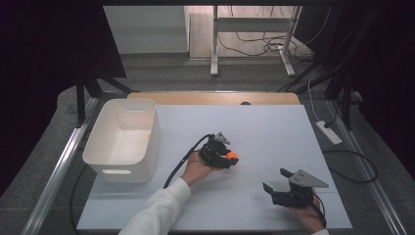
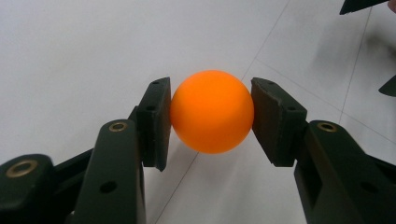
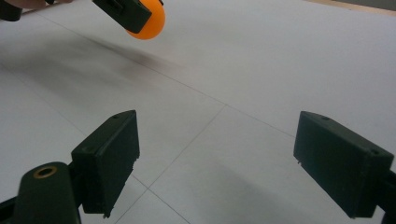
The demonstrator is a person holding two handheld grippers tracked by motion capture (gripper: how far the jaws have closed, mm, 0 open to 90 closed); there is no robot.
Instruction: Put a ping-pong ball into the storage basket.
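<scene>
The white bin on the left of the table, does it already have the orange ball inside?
No: the orange ball is clamped between the jaws of the left gripper, out on the table to the right of the white bin.

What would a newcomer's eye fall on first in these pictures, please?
Most likely the bright orange ball, clamped between the two black jaws of the left gripper near the middle of the pale table. Next comes the white bin standing at the table's left side. The right gripper waits with its jaws wide apart near the table's front right corner, holding nothing.
</scene>
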